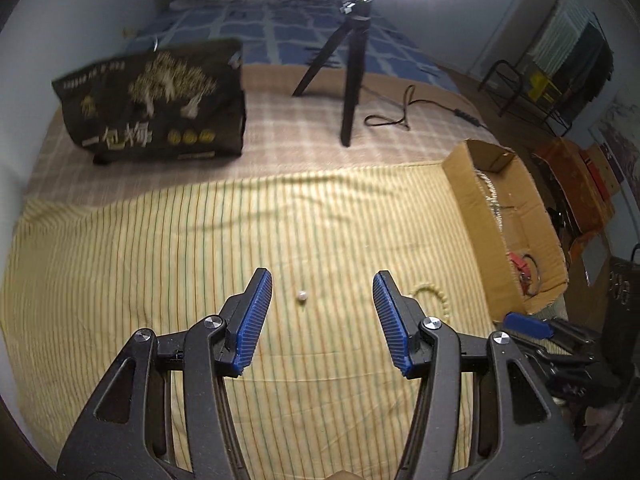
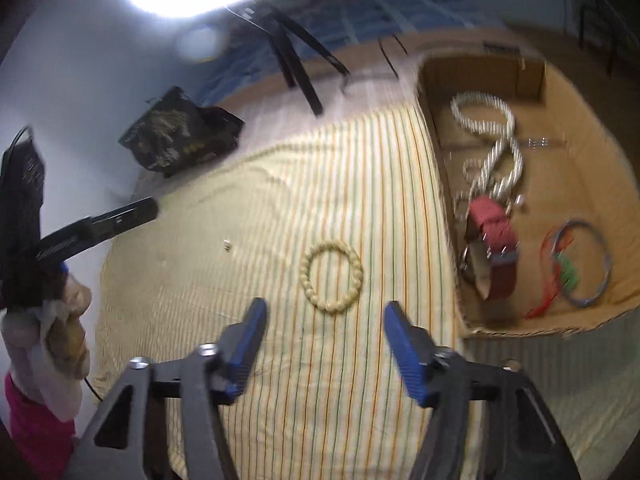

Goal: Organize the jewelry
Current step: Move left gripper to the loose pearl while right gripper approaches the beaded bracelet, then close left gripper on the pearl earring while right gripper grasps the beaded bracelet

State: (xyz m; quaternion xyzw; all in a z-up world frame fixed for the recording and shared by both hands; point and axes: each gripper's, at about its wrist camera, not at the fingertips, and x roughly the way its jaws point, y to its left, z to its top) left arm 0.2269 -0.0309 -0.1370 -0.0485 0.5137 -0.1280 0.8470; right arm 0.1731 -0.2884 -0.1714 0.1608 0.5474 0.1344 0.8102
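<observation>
A cream beaded bracelet (image 2: 306, 276) lies flat on the yellow striped cloth (image 2: 280, 200), just beyond the tips of my right gripper (image 2: 326, 306). That gripper is open with nothing between its blue pads. A small pearl-like bead (image 1: 301, 297) rests on the cloth just beyond the tips of my left gripper (image 1: 322, 280), which is also open and empty. Part of the bracelet (image 1: 434, 294) shows behind the left gripper's right finger. An open cardboard box (image 2: 440, 184) to the right holds a silver rope necklace (image 2: 492, 148), a red strap (image 2: 496, 236) and a thin bangle (image 2: 600, 264).
A black printed bag (image 1: 156, 100) and a black tripod (image 1: 348, 80) with a cable (image 1: 400, 116) stand further back on the bed. A ring light glares overhead. A person's gloved hand (image 2: 60, 320) shows at the left edge. Shelves and boxes crowd the right side.
</observation>
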